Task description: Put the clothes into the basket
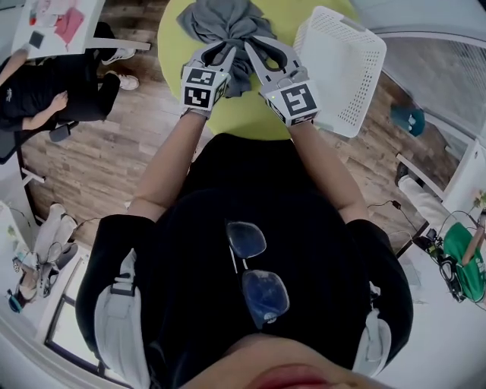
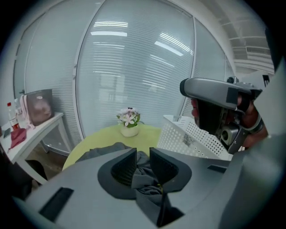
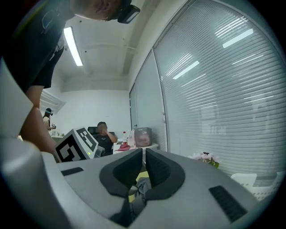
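A grey garment (image 1: 224,23) lies bunched on the round yellow-green table (image 1: 250,114). Both grippers hold it at its near edge, side by side. My left gripper (image 1: 226,53) has a fold of the garment (image 2: 145,176) pinched between its pads, with a small gap left at the tips (image 2: 142,156). My right gripper (image 1: 248,44) is nearly closed (image 3: 144,156), with grey cloth (image 3: 142,190) caught low between its pads. The white perforated basket (image 1: 342,68) stands tilted at the table's right edge, just right of the right gripper; it also shows in the left gripper view (image 2: 187,138).
A small pot of flowers (image 2: 129,120) stands at the far side of the table. A person in black (image 1: 53,83) sits at the left beside a white desk (image 1: 57,23). Glass walls with blinds close off the far side. Wooden floor surrounds the table.
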`<state>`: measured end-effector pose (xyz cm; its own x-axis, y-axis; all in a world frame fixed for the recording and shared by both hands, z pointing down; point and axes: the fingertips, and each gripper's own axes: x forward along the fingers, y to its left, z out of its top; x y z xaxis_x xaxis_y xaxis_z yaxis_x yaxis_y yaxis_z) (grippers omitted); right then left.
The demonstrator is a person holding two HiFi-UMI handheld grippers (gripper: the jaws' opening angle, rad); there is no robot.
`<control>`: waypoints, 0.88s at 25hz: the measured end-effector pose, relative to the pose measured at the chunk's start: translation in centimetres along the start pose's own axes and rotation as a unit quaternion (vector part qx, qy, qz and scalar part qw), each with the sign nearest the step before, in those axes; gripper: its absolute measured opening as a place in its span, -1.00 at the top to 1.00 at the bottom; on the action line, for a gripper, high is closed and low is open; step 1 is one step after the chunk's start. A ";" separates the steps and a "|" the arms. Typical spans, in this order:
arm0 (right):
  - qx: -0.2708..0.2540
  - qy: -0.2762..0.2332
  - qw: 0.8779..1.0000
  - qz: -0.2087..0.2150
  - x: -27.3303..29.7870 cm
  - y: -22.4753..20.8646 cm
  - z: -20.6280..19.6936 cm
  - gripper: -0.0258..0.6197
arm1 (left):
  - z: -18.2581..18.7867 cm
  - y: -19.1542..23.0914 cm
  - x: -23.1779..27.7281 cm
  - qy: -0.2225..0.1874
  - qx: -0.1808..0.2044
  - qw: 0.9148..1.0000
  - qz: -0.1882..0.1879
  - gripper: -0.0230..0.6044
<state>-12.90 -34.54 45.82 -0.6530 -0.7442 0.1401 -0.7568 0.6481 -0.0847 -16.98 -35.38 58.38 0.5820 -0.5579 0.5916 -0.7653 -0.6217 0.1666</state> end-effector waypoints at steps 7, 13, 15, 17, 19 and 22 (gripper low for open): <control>0.004 0.020 0.999 -0.025 1.0 -0.7 -1.2 0.80 | -4.7 2.3 3.8 0.080 -0.062 0.995 0.009 0.14; 0.005 0.030 0.999 -0.039 1.2 -1.0 -1.4 0.80 | -8.9 3.4 6.7 0.148 -0.120 0.982 0.013 -0.25; 0.008 0.035 0.998 -0.043 1.3 -1.2 -1.7 0.80 | -9.5 3.8 7.5 0.158 -0.130 0.979 0.020 -0.33; 0.021 0.038 0.998 -0.048 1.3 -1.5 -1.9 0.80 | -9.7 4.3 8.2 0.166 -0.136 0.976 0.027 -0.42; 0.046 0.037 0.997 -0.057 1.1 -2.1 -2.0 0.80 | -10.7 4.9 9.0 0.176 -0.153 0.972 0.033 -0.49; 0.054 0.039 0.995 -0.070 0.7 -2.8 -2.3 0.80 | -12.4 5.4 10.2 0.194 -0.173 0.965 0.039 -0.56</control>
<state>-11.21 -36.47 48.38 -0.5395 -0.8089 0.2337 -0.8419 0.5143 -0.1635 -18.59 -37.55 75.08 0.4233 -0.3055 0.8529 -0.8879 -0.3273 0.3233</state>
